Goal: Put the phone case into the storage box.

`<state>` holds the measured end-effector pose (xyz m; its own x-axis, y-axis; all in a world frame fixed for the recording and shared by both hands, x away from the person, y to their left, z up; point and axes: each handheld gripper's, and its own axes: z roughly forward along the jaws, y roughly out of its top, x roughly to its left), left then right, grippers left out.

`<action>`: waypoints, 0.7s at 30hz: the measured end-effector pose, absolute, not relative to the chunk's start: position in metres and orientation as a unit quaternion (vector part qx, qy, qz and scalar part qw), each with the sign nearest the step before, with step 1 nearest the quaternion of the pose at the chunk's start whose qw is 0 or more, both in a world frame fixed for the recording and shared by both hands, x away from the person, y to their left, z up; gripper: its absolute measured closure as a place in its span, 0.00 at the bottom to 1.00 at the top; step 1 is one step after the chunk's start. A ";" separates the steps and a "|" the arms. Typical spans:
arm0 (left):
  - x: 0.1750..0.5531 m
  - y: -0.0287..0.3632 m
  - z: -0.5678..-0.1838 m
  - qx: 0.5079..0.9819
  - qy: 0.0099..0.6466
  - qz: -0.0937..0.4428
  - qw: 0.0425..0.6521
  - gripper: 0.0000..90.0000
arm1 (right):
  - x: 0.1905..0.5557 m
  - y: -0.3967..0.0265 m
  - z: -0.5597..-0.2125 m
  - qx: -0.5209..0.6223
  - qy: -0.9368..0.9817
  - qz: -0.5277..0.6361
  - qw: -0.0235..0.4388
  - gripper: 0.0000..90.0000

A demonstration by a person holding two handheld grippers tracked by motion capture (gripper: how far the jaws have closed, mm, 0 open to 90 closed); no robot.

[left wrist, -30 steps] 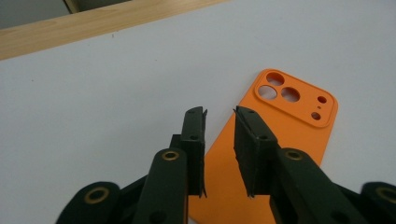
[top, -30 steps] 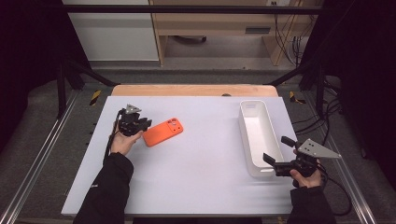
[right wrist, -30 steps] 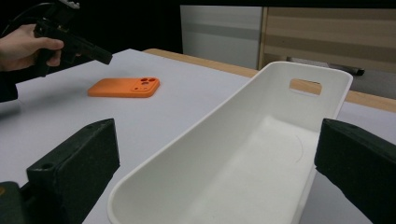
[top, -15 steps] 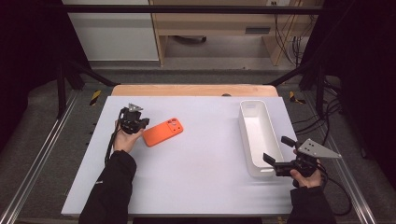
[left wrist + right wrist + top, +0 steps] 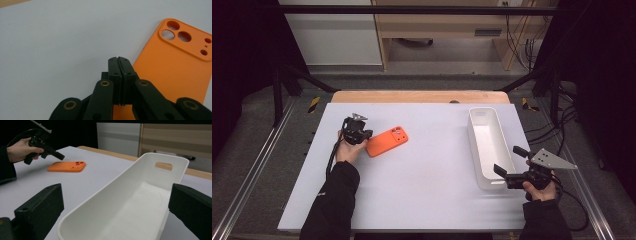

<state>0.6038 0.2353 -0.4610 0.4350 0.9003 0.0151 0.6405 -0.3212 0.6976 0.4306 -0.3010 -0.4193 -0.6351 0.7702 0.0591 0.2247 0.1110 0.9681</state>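
On the left side of the pale, matte table, the left gripper is hovering just over the near-left end of the orange phone case, its black jaws pressed flat together with nothing between them; they have just been closing, and in the left gripper view the pads are meeting above the case's bare edge rather than on it. The phone case is lying flat on the left half of the table, back side up, well apart from the tray. It is looking like smooth, slightly soft plastic or rubber, a thin rectangle with rounded corners and a raised camera block at its far-right end, pierced by two large round holes and a few small ones. To the right, a long, narrow white tray is standing lengthwise near the table's right edge; its walls are glossy moulded plastic with rounded ends and a slot handle cut in the far end, and its inside is empty. At the tray's near end, the right gripper is resting in the person's hand with its blocky black jaws spread wide, one on each side of the tray's near end, not touching it.
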 end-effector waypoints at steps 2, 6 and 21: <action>0.604 0.235 -0.462 0.788 0.490 0.203 0.313 0.98 | 0.431 -0.301 -0.419 0.353 0.705 0.566 0.241 0.00; 0.605 0.237 -0.463 0.788 0.494 0.198 0.310 0.98 | 0.431 -0.301 -0.419 0.352 0.706 0.566 0.240 0.00; 0.604 0.235 -0.463 0.792 0.490 0.206 0.300 1.00 | 0.430 -0.301 -0.419 0.353 0.705 0.567 0.240 0.00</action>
<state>0.6042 0.2349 -0.4634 0.4354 0.8997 0.0319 0.6527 -0.3398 0.6772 0.4303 -0.3010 -0.4189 -0.6352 0.7698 0.0625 0.2264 0.1082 0.9680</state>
